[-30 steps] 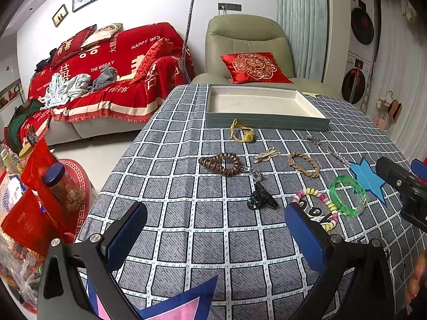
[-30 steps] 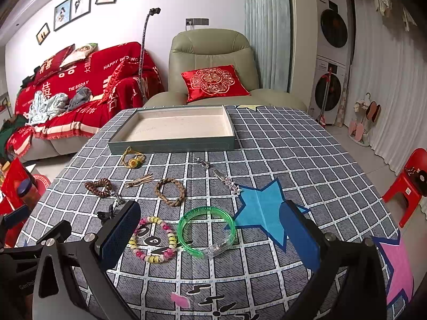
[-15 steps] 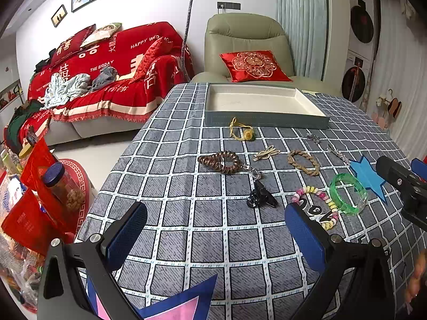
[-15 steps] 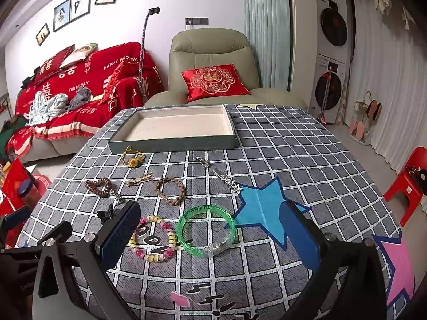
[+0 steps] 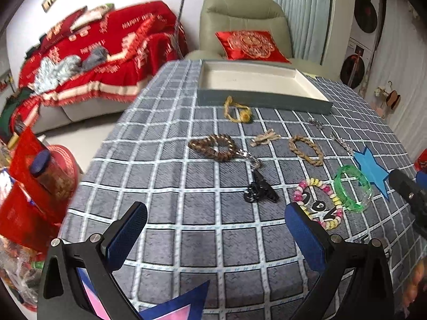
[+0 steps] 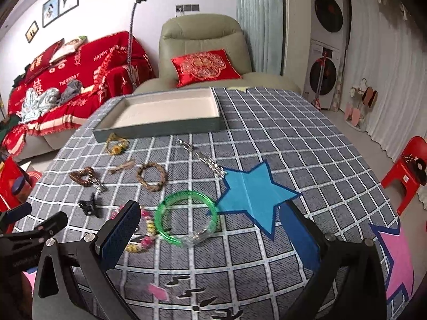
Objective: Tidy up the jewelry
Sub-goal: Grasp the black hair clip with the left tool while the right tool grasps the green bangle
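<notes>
**Jewelry laid out on checked surface, both tools empty**

Surface [image 6: 280, 133]: covered with a grey cloth in a white grid, bearing a blue star patch [image 6: 250, 194] and a pink star patch [image 6: 397, 261] near the right edge.

Tray [image 6: 160, 129]: shallow, grey-green outside, cream inside, at the far side of the surface; nothing lay in it.

Items, all on the cloth outside the tray:
- Yellow cord bracelet [image 5: 237, 112], just in front of the tray's near wall.
- Dark brown beaded bracelet [image 5: 213, 148], with a silver clasp chain trailing towards the black hair clip [image 5: 260, 190].
- Small tan bow-shaped piece [image 5: 265, 138], between the brown beads and the braided tan bracelet [image 5: 305, 150].
- Silver chain [image 6: 208, 161], running from near the tray down to the blue star's upper point.
- Green translucent bangle [image 6: 186, 217], beside the blue star's left point.
- Pastel beaded bracelet [image 5: 317, 202], beside the green bangle; whether the two touched could not be told.

Left tool [image 5: 216, 236]: blue-padded fingers spread wide, holding nothing, above bare cloth on the near side of the hair clip.

Right tool [image 6: 210, 236]: fingers likewise spread and empty, the green bangle lying between them in view, the left finger overlapping part of the pastel bracelet.
</notes>
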Action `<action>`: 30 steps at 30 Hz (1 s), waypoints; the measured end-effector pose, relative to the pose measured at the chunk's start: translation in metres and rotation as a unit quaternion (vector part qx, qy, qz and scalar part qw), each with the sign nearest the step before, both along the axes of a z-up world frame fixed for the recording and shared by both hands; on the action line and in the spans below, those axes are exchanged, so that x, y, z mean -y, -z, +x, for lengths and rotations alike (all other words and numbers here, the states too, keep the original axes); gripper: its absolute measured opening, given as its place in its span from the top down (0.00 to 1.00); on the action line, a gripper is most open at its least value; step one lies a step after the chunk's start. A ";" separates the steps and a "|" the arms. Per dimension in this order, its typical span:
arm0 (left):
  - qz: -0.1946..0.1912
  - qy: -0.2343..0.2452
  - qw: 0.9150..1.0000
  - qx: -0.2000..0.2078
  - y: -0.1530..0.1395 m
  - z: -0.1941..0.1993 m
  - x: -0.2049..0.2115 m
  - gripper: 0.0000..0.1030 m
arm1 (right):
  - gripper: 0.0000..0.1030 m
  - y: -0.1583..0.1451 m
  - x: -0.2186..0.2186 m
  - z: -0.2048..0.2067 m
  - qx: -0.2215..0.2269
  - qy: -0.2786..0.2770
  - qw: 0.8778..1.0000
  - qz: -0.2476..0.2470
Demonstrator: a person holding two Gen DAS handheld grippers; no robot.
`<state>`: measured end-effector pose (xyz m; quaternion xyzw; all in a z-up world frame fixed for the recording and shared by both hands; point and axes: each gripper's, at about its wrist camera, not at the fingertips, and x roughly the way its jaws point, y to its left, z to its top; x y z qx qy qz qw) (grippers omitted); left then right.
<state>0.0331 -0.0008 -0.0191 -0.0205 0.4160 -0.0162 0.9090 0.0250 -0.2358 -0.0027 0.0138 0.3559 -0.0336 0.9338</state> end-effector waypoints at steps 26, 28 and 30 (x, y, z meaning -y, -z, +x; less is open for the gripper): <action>-0.004 0.014 0.997 -0.079 0.029 0.055 0.021 0.22 | 0.18 0.058 0.009 0.073 -0.153 -0.030 0.988 -0.003; 0.007 0.019 0.997 -0.073 0.028 0.054 0.022 0.35 | 0.30 0.056 0.007 0.072 -0.152 -0.035 0.988 -0.003; 0.008 0.029 0.997 -0.065 0.026 0.053 0.023 0.58 | 0.45 0.053 0.006 0.072 -0.150 -0.038 0.988 -0.002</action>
